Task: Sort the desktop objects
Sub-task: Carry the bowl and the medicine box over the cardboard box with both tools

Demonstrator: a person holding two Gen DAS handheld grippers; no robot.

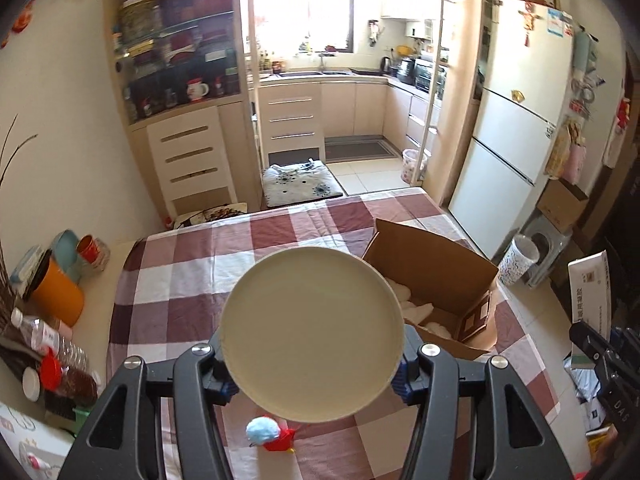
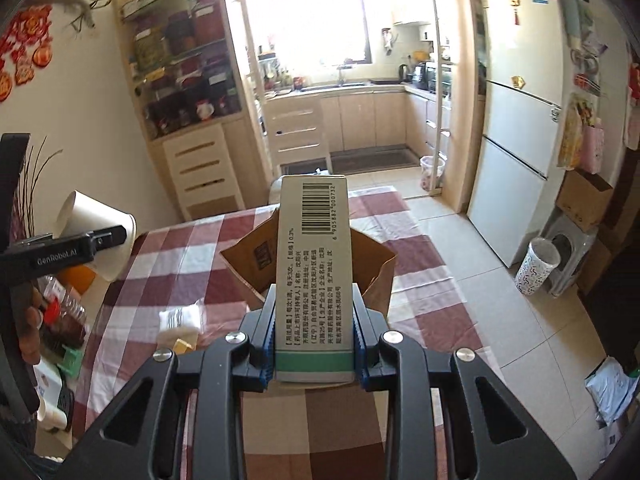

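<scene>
My left gripper (image 1: 316, 376) is shut on a white paper cup (image 1: 312, 332), whose round cream base faces the camera and hides the fingertips. From the right wrist view the same cup (image 2: 96, 232) lies on its side in the left gripper's fingers (image 2: 100, 240), raised over the table's left edge. My right gripper (image 2: 314, 344) is shut on a tall grey-white carton (image 2: 314, 264) with a barcode and a green band. An open cardboard box (image 1: 432, 280) stands on the checked tablecloth (image 1: 192, 280), just beyond both held things, with white items inside.
A blue pompom with a red toy (image 1: 266, 434) lies under the cup. A clear packet (image 2: 180, 316) and a yellow piece (image 2: 182, 346) lie on the cloth. Bottles and an orange canister (image 1: 60, 296) crowd the left counter. Chairs stand beyond the table; a fridge (image 1: 516, 120) is on the right.
</scene>
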